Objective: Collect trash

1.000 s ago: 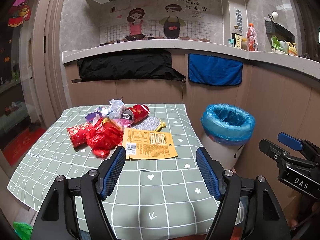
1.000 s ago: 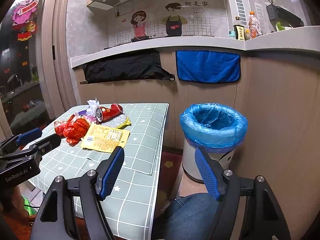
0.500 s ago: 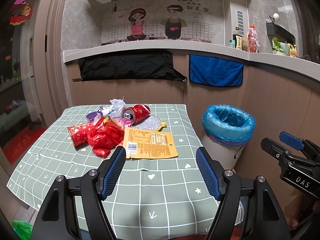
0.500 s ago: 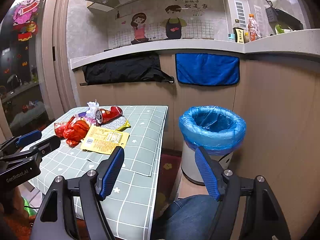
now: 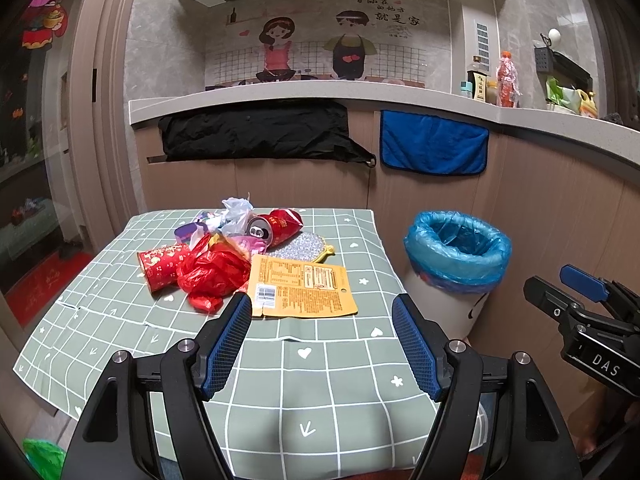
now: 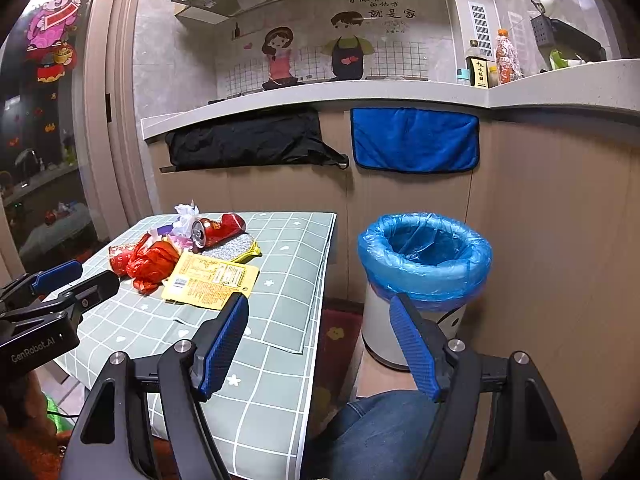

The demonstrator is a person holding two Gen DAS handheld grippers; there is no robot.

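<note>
- Almost nothing has moved since a moment ago; the view only shifted a tiny bit, and the trash lies where it lay.
- The table holds all the trash, so no piece is picked up yet.
- The bin with its blue bag stands beside the table and looks empty.
- The yellow packet lies nearest; the red bag and the can are behind it.
- The left gripper and the right gripper both have their fingers wide apart, holding nothing.

Left gripper, right gripper: black frames, blue ribbed pads, silver screws; knee probably in jeans
</note>
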